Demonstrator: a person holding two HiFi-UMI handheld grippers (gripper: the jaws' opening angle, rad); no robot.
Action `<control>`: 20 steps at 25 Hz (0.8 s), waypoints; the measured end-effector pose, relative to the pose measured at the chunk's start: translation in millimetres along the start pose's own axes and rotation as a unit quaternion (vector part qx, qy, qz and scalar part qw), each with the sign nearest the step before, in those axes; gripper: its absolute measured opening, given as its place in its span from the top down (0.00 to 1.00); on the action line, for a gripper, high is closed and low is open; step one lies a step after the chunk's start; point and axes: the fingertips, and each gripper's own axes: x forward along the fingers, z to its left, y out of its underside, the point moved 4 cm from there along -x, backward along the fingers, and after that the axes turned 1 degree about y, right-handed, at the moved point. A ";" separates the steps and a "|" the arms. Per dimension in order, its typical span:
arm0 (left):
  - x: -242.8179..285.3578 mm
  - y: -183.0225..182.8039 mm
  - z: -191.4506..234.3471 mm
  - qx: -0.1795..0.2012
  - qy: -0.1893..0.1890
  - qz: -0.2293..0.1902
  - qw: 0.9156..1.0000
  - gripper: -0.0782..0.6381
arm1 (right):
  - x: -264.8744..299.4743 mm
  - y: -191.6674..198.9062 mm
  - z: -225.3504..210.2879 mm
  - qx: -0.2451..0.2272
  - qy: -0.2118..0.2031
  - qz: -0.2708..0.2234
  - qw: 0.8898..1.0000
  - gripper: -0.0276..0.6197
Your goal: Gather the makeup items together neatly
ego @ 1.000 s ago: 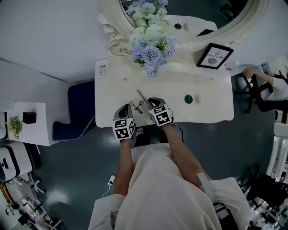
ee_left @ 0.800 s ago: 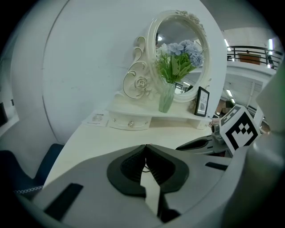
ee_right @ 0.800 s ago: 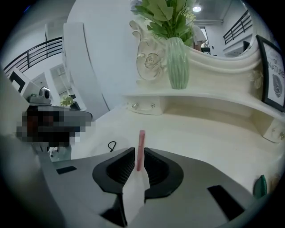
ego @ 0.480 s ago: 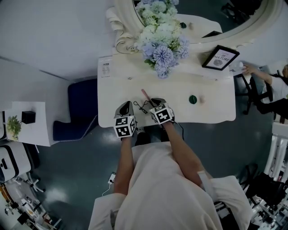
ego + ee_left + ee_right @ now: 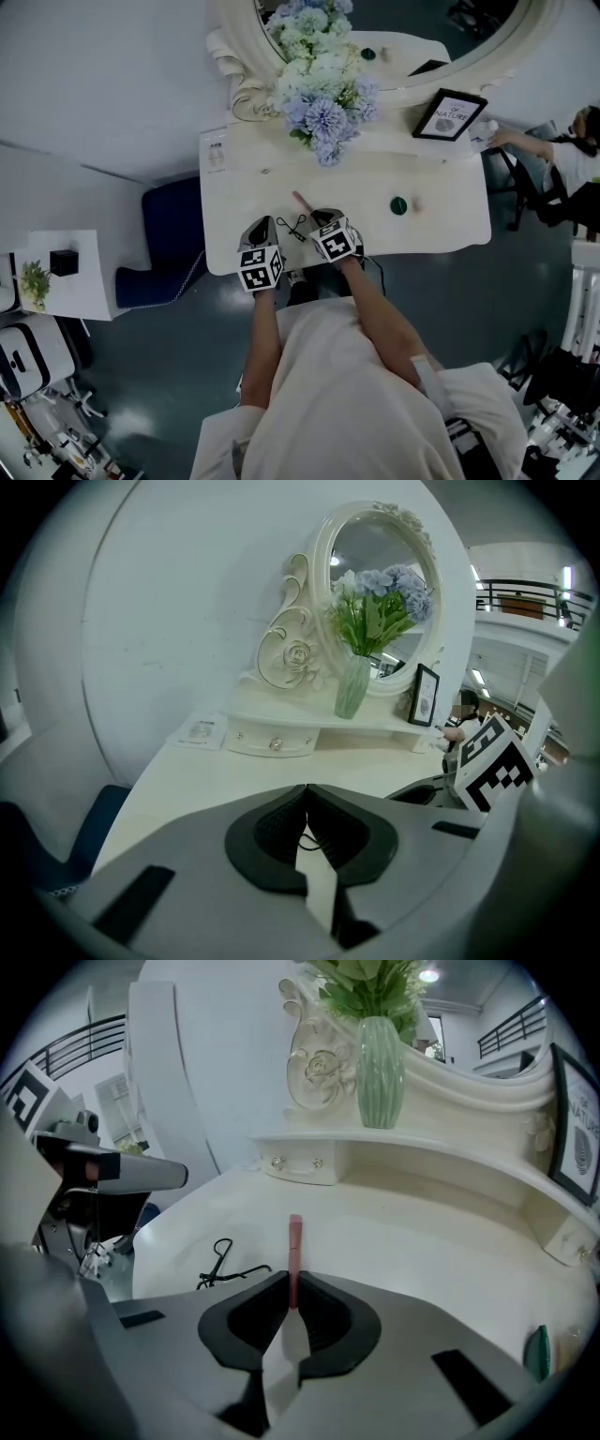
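Observation:
A slim pink makeup stick lies on the white vanity top, pointing away from me. My right gripper has its jaws closing on the stick's near end, and the pads touch both its sides. In the head view the stick pokes out ahead of the right gripper. A black eyelash curler lies just left of it, between the two grippers. My left gripper is shut and empty at the table's front edge. A small green round item sits to the right, with a tiny peach one beside it.
At the back stand an ornate oval mirror, a green vase of blue flowers on a raised shelf with a small drawer, and a framed picture. A leaflet lies at the left. A blue seat is beside the table.
Both grippers stay at the table's front edge with the pink stick at the right gripper's tips. Only the head camera has shifted a little.

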 end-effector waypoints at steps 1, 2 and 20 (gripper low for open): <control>1.6 -1.1 -2.5 0.003 0.004 0.000 1.000 0.87 | -2.5 0.1 -3.1 0.004 0.005 -0.005 1.000 0.86; 3.6 -2.1 -5.9 0.007 0.009 0.001 1.000 0.87 | -5.2 0.7 -7.1 0.010 0.010 -0.012 1.000 0.86; 53.5 -10.0 -115.1 0.089 0.122 0.030 0.988 0.87 | -92.5 68.7 -116.9 0.168 0.160 -0.061 0.971 0.86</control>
